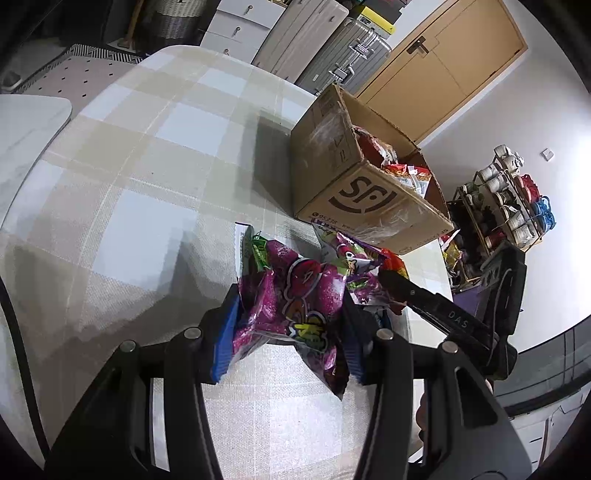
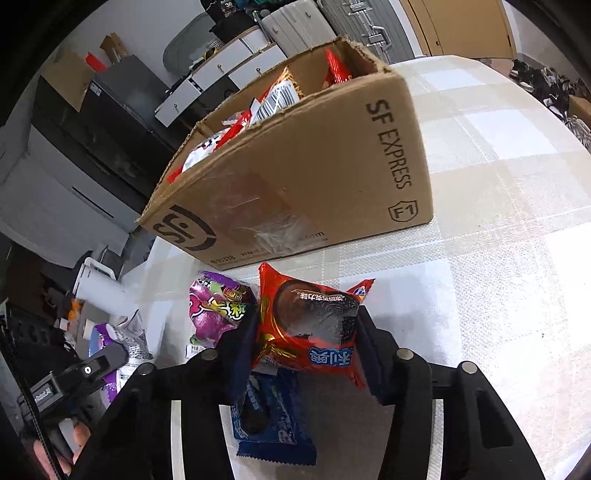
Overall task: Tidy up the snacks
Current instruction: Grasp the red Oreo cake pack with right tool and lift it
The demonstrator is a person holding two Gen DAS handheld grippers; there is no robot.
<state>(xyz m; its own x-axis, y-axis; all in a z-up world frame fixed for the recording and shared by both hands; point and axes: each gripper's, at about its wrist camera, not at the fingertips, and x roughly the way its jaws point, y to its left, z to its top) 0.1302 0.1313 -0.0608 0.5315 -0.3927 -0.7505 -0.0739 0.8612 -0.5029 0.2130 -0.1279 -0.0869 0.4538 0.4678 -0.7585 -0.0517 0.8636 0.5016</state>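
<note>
1. Worktop (image 1: 147, 173) under a checked cloth of beige, pale blue and white squares carries everything; its far edge curves away toward the room
2. Room behind it is crowded: white drawers (image 1: 236, 29) and hard suitcases (image 1: 347, 59) stand along the back, a tan door (image 1: 454, 62) closes the white wall, and a small rack of cups (image 1: 506, 199) stands well off to the side
3. Cardboard box (image 2: 295, 177) printed "SF EXPRESS" stands open on the worktop, already holding red and white snack packets; it rises just behind the loose packets
4. Left tool (image 1: 291, 325) is clamped on a purple snack bag (image 1: 295, 302), its blue pads pressing the crumpled bag from both sides, the bag lifted clear of the cloth in front of the box
5. Right tool (image 2: 308, 339) is clamped on a red snack packet (image 2: 314, 328) with a dark round biscuit picture, held in front of the box's long side
6. Blue snack packet (image 2: 273, 424) lies flat on the cloth under the red one, partly hidden by the right tool's finger
7. Second purple bag (image 2: 218, 306) lies on the cloth just beside the red packet, between it and the box corner
8. A hand (image 2: 55, 446) grips the left tool's handle at the lower edge of the right wrist view
</note>
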